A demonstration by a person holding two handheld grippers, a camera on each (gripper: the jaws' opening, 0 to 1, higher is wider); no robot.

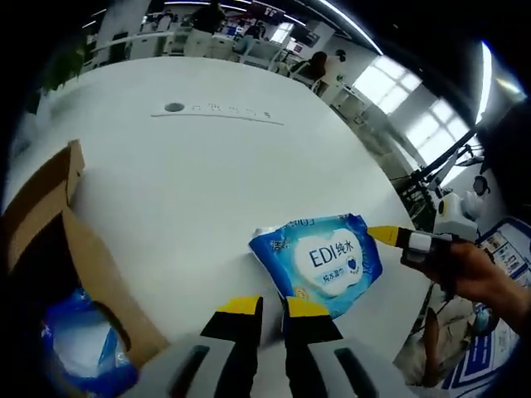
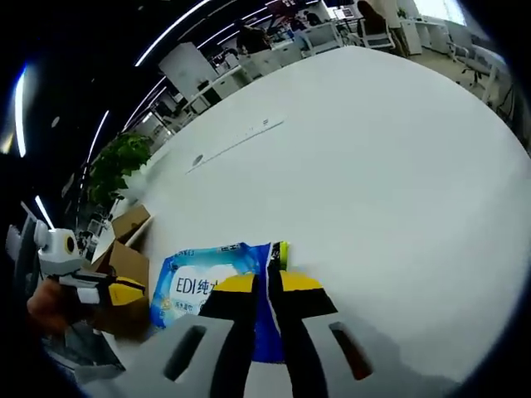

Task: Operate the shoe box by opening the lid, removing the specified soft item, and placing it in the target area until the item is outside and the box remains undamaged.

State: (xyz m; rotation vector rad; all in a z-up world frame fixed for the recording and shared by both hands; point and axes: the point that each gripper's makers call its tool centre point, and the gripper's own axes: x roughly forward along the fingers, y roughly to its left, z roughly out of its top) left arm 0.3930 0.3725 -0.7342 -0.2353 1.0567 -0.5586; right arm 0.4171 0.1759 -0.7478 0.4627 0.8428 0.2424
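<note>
In the left gripper view, the open brown cardboard shoe box (image 1: 62, 240) sits at nine o'clock on the large white table (image 1: 207, 182), with a blue plastic pack (image 1: 79, 352) inside it at seven o'clock. At six o'clock the left gripper (image 1: 273, 307) hovers above the table, its yellow-tipped jaws close together with nothing between them. Just past it, at four o'clock, lies the soft blue-and-white wet-wipe pack (image 1: 325, 259), outside the box on the tabletop. At three o'clock the right gripper (image 1: 383, 235), held in a person's hand (image 1: 481, 278), pinches the pack's edge.

In the right gripper view, the same box (image 2: 124, 249) is at nine o'clock, and the jaws at six o'clock pinch the pack (image 2: 207, 282).
</note>
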